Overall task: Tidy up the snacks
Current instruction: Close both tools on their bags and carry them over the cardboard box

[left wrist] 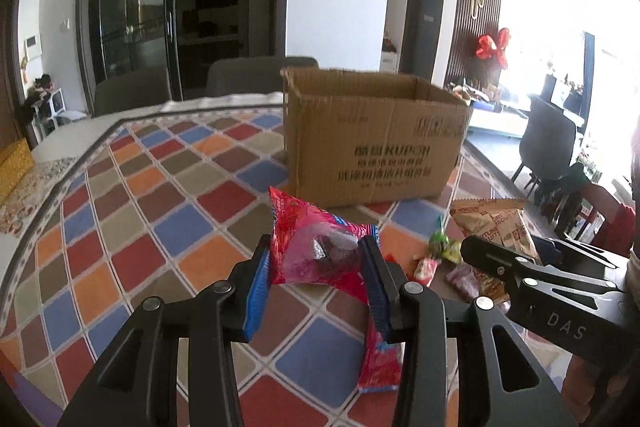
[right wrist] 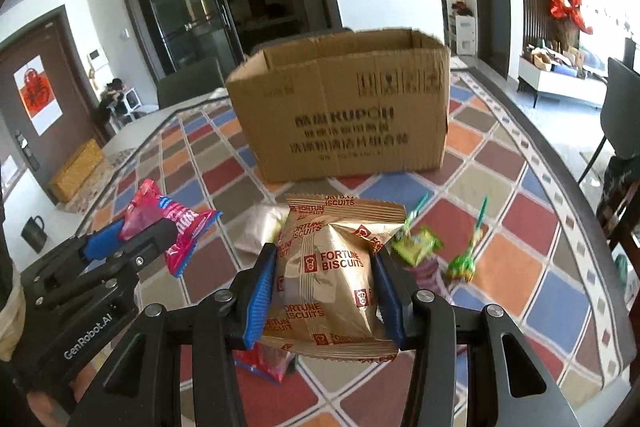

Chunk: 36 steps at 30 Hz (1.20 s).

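My left gripper (left wrist: pixel 316 263) is shut on a red snack packet (left wrist: pixel 312 247), held above the table. The same red snack packet (right wrist: pixel 168 223) and left gripper (right wrist: pixel 132 231) show at the left of the right wrist view. My right gripper (right wrist: pixel 326 283) is shut on a gold Fortune Biscuits bag (right wrist: pixel 332 267), also lifted. That gold Fortune Biscuits bag (left wrist: pixel 492 223) and right gripper (left wrist: pixel 480 247) appear at the right of the left wrist view. An open cardboard box (left wrist: pixel 372 135) stands on the table beyond both, also the cardboard box (right wrist: pixel 344 107).
On the chequered tablecloth (left wrist: pixel 160 207) lie another red packet (left wrist: pixel 380 363), green lollipops (right wrist: pixel 460 263), a green candy (right wrist: pixel 416 245), a purple sweet (right wrist: pixel 428 273) and a pale packet (right wrist: pixel 260 231). Chairs stand behind the table (left wrist: pixel 132 95). A yellow box (right wrist: pixel 76 171) sits far left.
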Motion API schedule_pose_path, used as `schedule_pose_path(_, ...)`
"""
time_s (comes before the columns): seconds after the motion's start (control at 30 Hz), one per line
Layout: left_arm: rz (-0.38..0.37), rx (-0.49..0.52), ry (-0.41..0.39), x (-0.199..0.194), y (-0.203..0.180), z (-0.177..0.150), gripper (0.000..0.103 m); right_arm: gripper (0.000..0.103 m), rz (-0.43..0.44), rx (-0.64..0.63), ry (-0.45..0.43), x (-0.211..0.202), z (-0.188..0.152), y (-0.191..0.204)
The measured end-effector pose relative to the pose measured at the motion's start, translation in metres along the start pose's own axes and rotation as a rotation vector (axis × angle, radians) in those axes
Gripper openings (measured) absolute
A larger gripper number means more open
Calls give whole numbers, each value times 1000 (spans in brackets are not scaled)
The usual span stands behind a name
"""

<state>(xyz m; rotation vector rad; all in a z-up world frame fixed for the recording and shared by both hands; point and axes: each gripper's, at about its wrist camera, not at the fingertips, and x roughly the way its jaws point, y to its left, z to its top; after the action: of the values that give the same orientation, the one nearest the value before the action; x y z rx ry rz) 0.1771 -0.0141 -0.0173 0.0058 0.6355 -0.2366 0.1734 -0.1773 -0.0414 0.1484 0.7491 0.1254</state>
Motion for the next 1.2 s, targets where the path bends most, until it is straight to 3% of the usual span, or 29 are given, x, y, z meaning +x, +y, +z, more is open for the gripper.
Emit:
schedule_pose_path(0.77,13,27,-146,25,-13,107,42,48,-37,-66,-179,4,109,-16)
schedule_pose_path(0.93,10,44,-141,37,-16,126,42,48,-74,-100,-196,9,125,-16)
schedule_pose_path(1.2,-3,51,-88,67,-19,155,42,48,-54,-97,-165,29,159,-27)
